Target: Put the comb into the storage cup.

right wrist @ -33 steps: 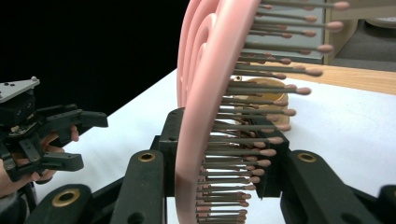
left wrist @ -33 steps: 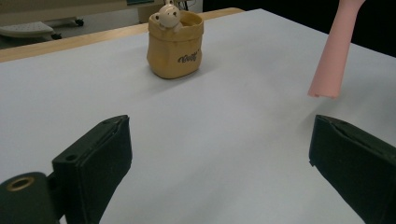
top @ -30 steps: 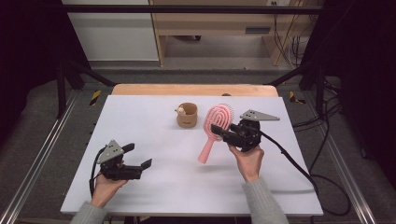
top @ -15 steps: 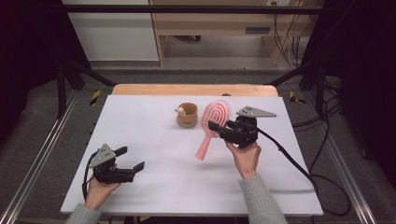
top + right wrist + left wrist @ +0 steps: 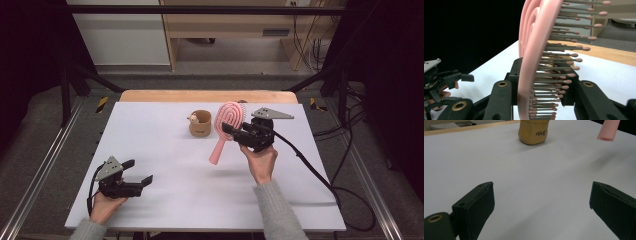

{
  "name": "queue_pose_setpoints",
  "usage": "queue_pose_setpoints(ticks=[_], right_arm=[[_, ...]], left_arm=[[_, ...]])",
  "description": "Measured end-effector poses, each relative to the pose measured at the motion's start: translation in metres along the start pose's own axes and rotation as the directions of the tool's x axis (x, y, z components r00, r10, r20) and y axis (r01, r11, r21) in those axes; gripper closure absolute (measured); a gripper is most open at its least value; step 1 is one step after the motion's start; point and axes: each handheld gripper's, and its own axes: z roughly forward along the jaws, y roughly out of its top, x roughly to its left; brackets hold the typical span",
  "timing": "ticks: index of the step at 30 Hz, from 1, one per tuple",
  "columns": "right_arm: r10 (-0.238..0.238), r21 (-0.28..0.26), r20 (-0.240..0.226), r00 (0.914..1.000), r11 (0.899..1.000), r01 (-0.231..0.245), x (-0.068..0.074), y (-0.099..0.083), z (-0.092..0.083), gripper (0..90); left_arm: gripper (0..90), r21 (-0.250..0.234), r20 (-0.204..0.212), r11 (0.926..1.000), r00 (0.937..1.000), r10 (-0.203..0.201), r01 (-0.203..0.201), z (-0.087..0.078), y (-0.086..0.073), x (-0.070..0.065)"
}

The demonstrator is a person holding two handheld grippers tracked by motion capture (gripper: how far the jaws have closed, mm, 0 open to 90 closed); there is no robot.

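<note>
Brush is held above the table by the right gripper, clamped across its bristled head, handle hanging free. Slipping or twisting could be caused by that springy grip. Just beside it stands the cup, easily knocked; the left gripper is kept wide, well apart.

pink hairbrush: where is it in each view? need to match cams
High view: pink hairbrush right of centre, lifted, clamped in the right gripper.
Left gripper view: handle tip at top right.
Right gripper view: centre, between the jaws.
Shared landmark: white table.
</note>
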Motion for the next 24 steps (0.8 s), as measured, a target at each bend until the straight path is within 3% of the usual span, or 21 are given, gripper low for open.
queue_pose_setpoints(ticks=[24], right_arm=[[-0.014,-0.023,0.071,0.9974,1.0,0.015,-0.008,0.027,0.017,63.2]], left_arm=[[6.0,0.014,0.0,0.9999,1.0,0.0,0.0,0.001,-0.003,0.003]])
